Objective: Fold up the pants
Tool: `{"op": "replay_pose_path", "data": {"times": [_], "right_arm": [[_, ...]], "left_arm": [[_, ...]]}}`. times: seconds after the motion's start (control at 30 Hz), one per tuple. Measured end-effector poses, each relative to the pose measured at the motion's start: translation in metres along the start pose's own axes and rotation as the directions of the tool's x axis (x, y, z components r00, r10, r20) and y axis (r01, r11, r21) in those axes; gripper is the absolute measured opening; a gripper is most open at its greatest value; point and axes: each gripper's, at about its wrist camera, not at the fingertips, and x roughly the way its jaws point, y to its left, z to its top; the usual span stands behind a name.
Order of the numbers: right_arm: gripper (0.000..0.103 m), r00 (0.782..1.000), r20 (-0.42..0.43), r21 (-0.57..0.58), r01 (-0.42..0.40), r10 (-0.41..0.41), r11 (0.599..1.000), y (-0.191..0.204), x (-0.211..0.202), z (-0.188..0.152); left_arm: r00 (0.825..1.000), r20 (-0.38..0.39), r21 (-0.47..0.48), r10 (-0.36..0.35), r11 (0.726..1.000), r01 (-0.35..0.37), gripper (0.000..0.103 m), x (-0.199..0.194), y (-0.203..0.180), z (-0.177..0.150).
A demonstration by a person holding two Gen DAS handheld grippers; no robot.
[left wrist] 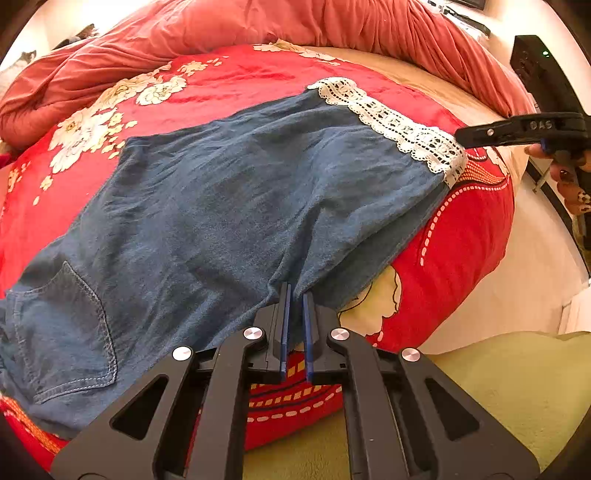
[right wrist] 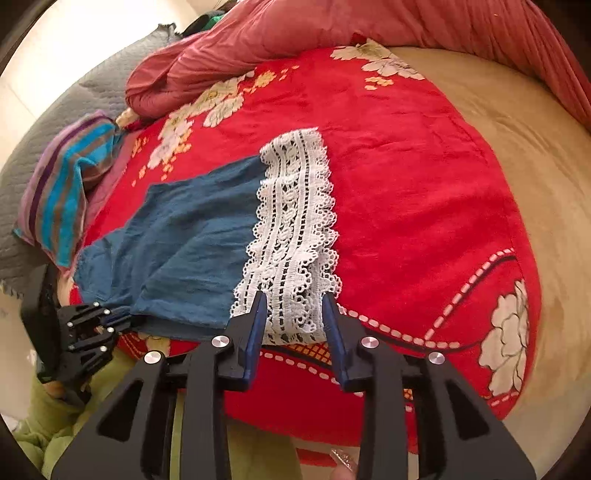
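Blue denim pants (left wrist: 221,192) lie flat on a red floral blanket (left wrist: 229,77), a back pocket at the lower left and a white lace cuff (left wrist: 391,122) at the upper right. My left gripper (left wrist: 296,291) is shut on the pants' near edge. It also shows at the left of the right wrist view, left gripper (right wrist: 123,319), still on that edge. In the same view my right gripper (right wrist: 295,299) stands open, with the near end of the lace cuff (right wrist: 295,221) lying between its fingers untouched. The right gripper (left wrist: 461,136) shows beside the cuff in the left wrist view.
A bunched pink-red duvet (left wrist: 295,22) runs along the back. A striped cloth (right wrist: 62,192) and a grey quilt (right wrist: 110,74) lie to the left. Beige sheet (right wrist: 517,129) shows on the right, green cover (left wrist: 498,387) at the near edge. A hand (left wrist: 565,173) holds the right gripper.
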Motion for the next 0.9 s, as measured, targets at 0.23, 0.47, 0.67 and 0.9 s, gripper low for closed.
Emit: {"op": "replay_pose_path", "data": {"times": [0.23, 0.47, 0.67, 0.9], "right_arm": [[0.007, 0.998, 0.002, -0.078, 0.059, -0.059, 0.995, 0.001, -0.007, -0.004], [0.009, 0.994, -0.033, -0.088, 0.106, -0.109, 0.991, -0.002, 0.006, -0.008], [0.035, 0.988, 0.107, -0.122, 0.127, -0.114, 0.984, 0.003, -0.032, 0.005], [0.046, 0.992, 0.122, -0.281, 0.004, 0.032, 0.96, 0.052, -0.011, 0.011]], "left_arm": [[1.0, 0.009, 0.022, 0.015, 1.0, -0.015, 0.005, -0.004, -0.004, 0.001], [1.0, -0.013, 0.037, 0.003, 0.999, -0.003, 0.014, 0.003, -0.009, -0.001], [0.997, 0.082, -0.008, -0.008, 1.0, 0.009, 0.074, -0.032, -0.003, -0.011], [0.957, 0.134, -0.385, 0.258, 0.903, -0.189, 0.087, -0.081, 0.088, -0.033]]}}
